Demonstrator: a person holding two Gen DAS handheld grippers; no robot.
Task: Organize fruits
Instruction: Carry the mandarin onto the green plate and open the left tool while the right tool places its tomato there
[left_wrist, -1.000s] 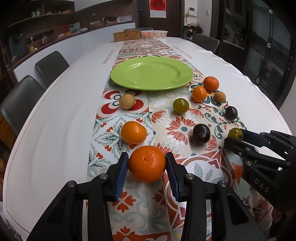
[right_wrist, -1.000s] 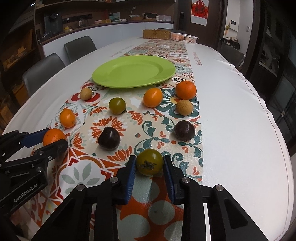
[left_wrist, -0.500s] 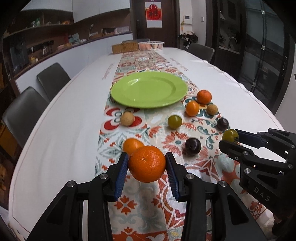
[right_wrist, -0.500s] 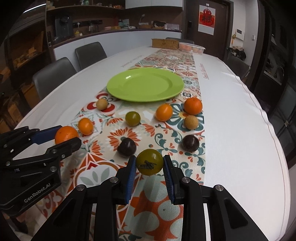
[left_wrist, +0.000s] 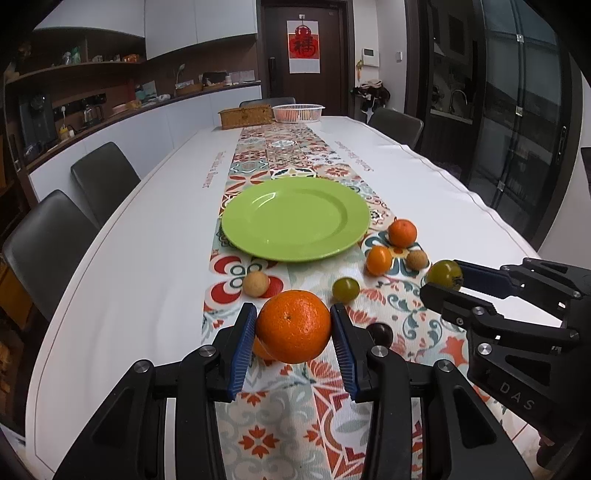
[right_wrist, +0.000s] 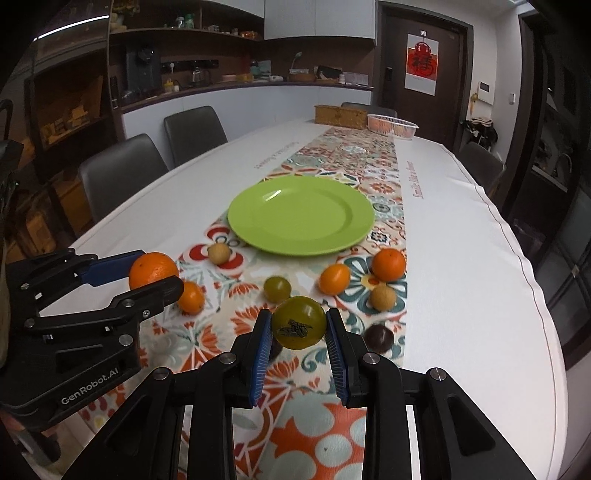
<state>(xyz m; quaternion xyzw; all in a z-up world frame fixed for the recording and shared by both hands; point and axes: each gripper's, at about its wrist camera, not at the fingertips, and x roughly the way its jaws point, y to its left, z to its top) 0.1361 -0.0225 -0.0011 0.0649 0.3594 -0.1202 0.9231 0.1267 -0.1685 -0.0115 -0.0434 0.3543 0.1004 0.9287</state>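
My left gripper (left_wrist: 293, 326) is shut on a large orange (left_wrist: 293, 325) and holds it in the air above the patterned runner. It also shows in the right wrist view (right_wrist: 153, 271). My right gripper (right_wrist: 298, 328) is shut on a green-yellow fruit (right_wrist: 298, 323) and holds it raised; it shows at the right of the left wrist view (left_wrist: 445, 275). An empty green plate (left_wrist: 295, 218) lies on the runner ahead of both grippers. Loose fruits lie between: two oranges (right_wrist: 388, 264) (right_wrist: 334, 278), a green fruit (right_wrist: 277, 288), tan fruits (right_wrist: 218, 253) (right_wrist: 382, 297), a small orange (right_wrist: 190, 297), a dark plum (right_wrist: 378, 338).
A long white table (left_wrist: 155, 236) carries the runner. A wicker box (left_wrist: 245, 116) and a white basket (left_wrist: 297, 112) stand at its far end. Grey chairs (left_wrist: 44, 243) line the left side, others the far right. A counter with appliances runs along the left wall.
Both grippers have lifted their fruits off the runner and risen, so the table and plate now look lower and farther. Both stay shut.
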